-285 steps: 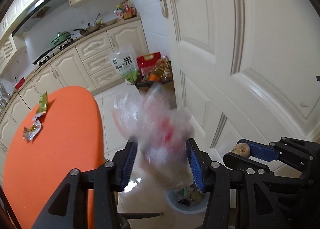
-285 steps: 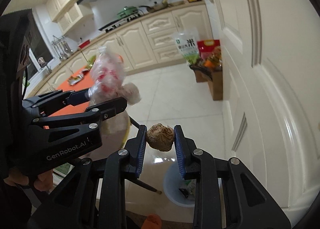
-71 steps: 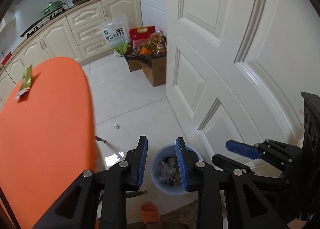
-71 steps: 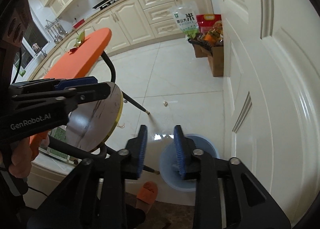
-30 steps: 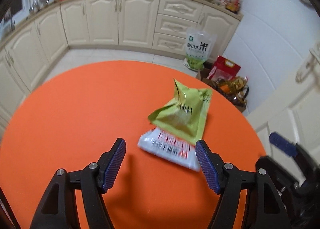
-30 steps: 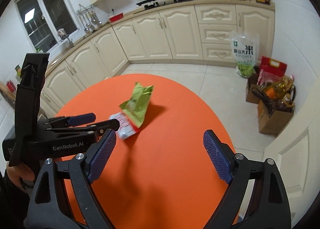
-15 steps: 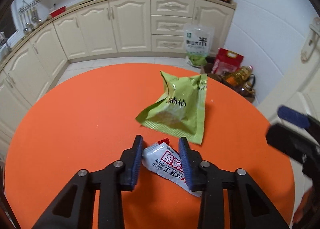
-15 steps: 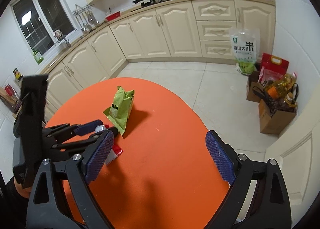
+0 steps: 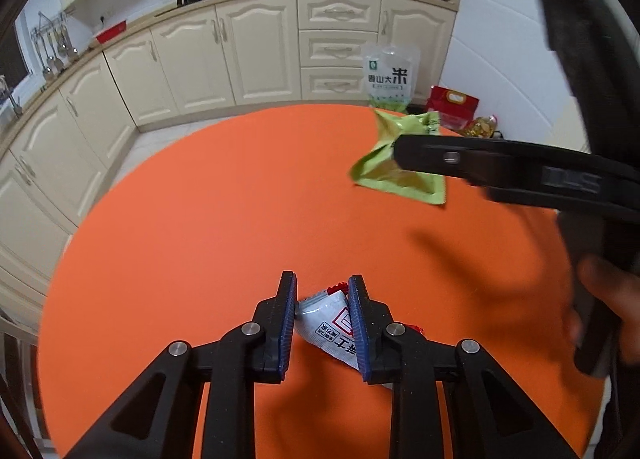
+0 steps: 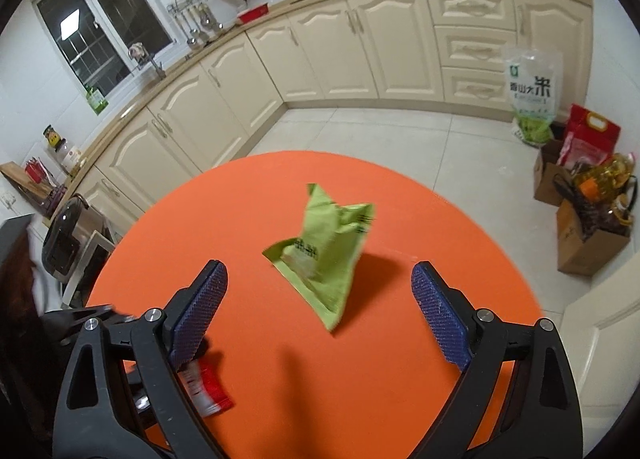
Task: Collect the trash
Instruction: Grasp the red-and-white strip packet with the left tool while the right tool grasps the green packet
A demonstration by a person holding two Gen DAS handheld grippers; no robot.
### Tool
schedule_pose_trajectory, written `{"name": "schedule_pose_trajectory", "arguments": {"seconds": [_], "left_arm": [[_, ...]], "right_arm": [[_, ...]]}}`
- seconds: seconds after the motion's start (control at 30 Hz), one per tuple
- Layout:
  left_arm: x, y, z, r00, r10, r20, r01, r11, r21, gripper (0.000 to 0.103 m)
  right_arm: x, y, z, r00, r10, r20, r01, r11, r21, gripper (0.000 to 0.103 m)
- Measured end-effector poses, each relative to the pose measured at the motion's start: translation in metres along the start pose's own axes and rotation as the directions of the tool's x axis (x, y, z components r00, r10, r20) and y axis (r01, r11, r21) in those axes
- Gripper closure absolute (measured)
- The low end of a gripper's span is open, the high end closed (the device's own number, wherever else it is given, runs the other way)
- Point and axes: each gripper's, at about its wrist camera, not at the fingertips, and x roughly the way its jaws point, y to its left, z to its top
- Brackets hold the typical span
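Orange table (image 9: 200,219) is carrying both wrappers: the left gripper (image 9: 322,319) is clamping its fingers on the white and red wrapper (image 9: 326,323) near the table's front edge. The right gripper (image 10: 320,307) is hovering with fingers wide apart around the green wrapper (image 10: 324,247), which is lying near the table's middle.

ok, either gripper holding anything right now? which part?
Left gripper is shut on the white wrapper, pinched near its upper end. Right gripper holds nothing; its jaws are wide open over the green wrapper.
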Motion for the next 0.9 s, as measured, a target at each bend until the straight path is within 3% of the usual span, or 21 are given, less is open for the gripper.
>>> {"name": "schedule_pose_trajectory", "arguments": {"seconds": [0.07, 0.13, 0.23, 0.27, 0.3, 0.6, 0.9], "left_arm": [[-0.007, 0.002, -0.007, 1.000, 0.001, 0.006, -0.001, 1.000, -0.006, 0.082], [-0.012, 0.006, -0.014, 1.000, 0.006, 0.015, -0.006, 1.000, -0.020, 0.082], [-0.019, 0.007, -0.022, 1.000, -0.005, 0.015, 0.006, 0.999, -0.034, 0.082], [-0.022, 0.008, -0.024, 1.000, -0.010, 0.014, 0.011, 0.999, -0.038, 0.082], [-0.027, 0.009, -0.027, 1.000, -0.013, 0.020, 0.014, 0.999, -0.048, 0.082], [-0.064, 0.008, -0.046, 0.998, -0.042, 0.040, 0.045, 0.997, -0.068, 0.082], [-0.118, -0.012, -0.091, 0.996, -0.043, 0.075, 0.047, 0.998, -0.050, 0.082]], "right_arm": [[0.011, 0.007, 0.001, 1.000, -0.025, -0.015, 0.025, 0.999, -0.023, 0.011], [0.020, 0.017, -0.001, 0.996, -0.088, -0.034, 0.085, 0.994, -0.071, 0.019], [0.025, 0.033, -0.006, 0.975, -0.221, -0.031, 0.211, 0.959, -0.188, 0.062], [0.024, 0.034, -0.008, 0.977, -0.211, -0.034, 0.201, 0.959, -0.198, 0.078], [0.021, 0.038, -0.009, 0.981, -0.189, -0.036, 0.179, 0.965, -0.192, 0.083], [-0.028, 0.056, -0.052, 0.997, -0.083, -0.003, 0.081, 0.979, -0.187, 0.089], [-0.098, 0.078, -0.126, 0.999, 0.044, 0.010, -0.041, 0.983, -0.178, 0.092]]}}
